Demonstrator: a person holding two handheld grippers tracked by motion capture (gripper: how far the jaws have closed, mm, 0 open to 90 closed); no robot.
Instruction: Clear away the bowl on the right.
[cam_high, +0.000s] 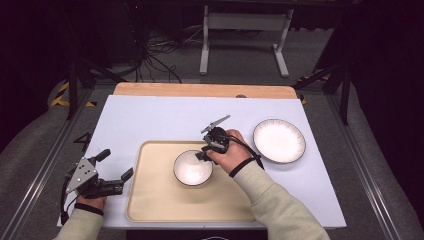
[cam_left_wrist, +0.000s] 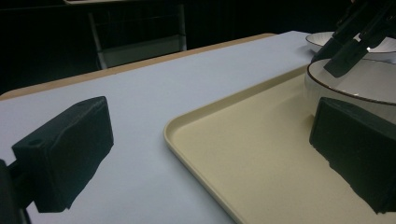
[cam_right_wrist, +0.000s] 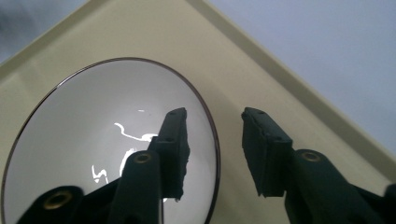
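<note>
At the near left, the left gripper (cam_high: 118, 165) rests on the white table cover (cam_high: 150, 117) with its jaws wide apart and nothing between them, just left of the beige tray (cam_high: 150, 200). On the tray sits 1 white bowl (cam_high: 192, 168); the right gripper (cam_right_wrist: 212, 149) straddles its right rim, jaws parted and clear of it. A white plate (cam_high: 279, 141) lies to the far right
</note>
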